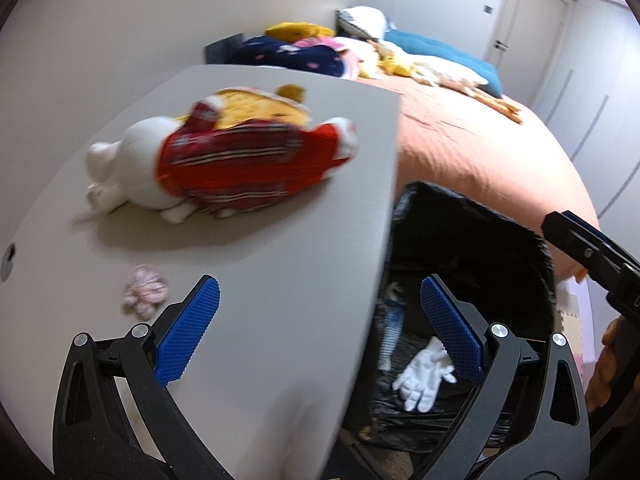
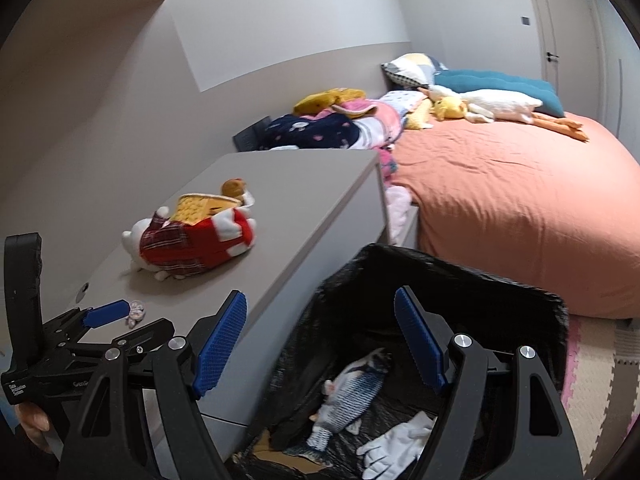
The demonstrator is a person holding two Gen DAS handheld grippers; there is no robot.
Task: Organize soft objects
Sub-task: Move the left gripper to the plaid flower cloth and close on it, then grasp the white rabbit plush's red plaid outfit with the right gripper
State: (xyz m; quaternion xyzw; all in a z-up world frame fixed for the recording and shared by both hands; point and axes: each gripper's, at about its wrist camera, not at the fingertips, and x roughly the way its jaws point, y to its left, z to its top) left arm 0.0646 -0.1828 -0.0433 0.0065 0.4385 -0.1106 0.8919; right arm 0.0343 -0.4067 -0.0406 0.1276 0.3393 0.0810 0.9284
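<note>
Jaws wide on both: left gripper (image 1: 320, 304) over grey desk (image 1: 280, 208) edge, right gripper (image 2: 320, 334) above black-lined bin (image 2: 552, 304). White plush in red plaid dress (image 1: 224, 160) lies mid-desk; small pink fabric scrunchie (image 1: 145, 291) nr left gripper. Striped grey fish plush (image 2: 352, 396) & white glove (image 2: 394, 444) in bin.

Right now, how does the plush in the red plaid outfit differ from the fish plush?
The plaid-dressed plush lies on the grey table; the fish plush lies inside the black-lined bin. The plaid-dressed plush is white, red and yellow, bulky and rounded; the fish plush is blue-grey, long and flat. Neither is held: the left tool and right tool are both open and empty. Both are soft toys.
</note>
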